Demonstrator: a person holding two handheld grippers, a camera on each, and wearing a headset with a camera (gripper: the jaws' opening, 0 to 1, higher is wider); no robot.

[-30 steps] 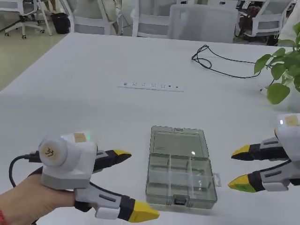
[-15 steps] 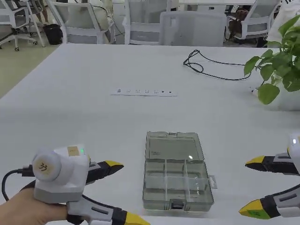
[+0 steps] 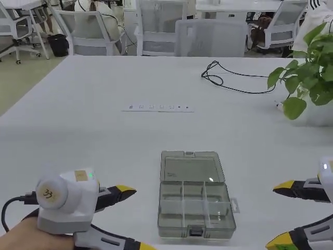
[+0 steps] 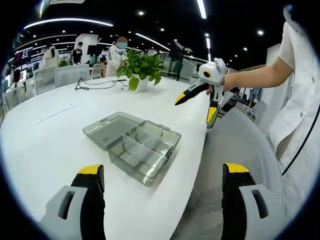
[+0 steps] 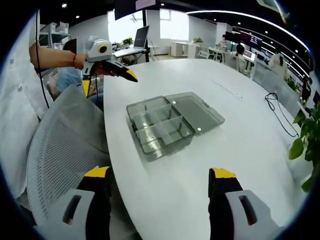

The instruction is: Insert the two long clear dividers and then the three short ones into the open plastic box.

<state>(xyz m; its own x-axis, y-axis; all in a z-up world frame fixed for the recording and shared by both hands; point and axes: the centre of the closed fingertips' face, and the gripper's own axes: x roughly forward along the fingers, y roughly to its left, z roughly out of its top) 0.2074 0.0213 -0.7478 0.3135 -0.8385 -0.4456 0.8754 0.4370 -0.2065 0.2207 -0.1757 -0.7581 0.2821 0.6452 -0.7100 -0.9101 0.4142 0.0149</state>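
The open clear plastic box (image 3: 193,208) lies near the table's front edge with its lid (image 3: 190,167) flat behind it. Clear dividers stand in its tray and split it into several compartments. My left gripper (image 3: 130,219) is open and empty, to the left of the box and apart from it. My right gripper (image 3: 281,214) is open and empty, well to the right. The left gripper view looks past its own gripper (image 4: 161,172) at the box (image 4: 135,145) and the right gripper (image 4: 195,109). The right gripper view has its own gripper (image 5: 160,173), the box (image 5: 167,122) and the left gripper (image 5: 110,82).
A white power strip (image 3: 157,108) lies mid-table, with a black cable (image 3: 229,80) behind it. A green plant (image 3: 307,67) stands at the right edge and a chair (image 3: 210,37) at the far side. A mesh chair (image 5: 65,145) sits by the near table edge.
The head camera has tilted, so the whole scene sits lower. My right gripper has drawn away from the box to the right. The left gripper has pulled back slightly towards me.
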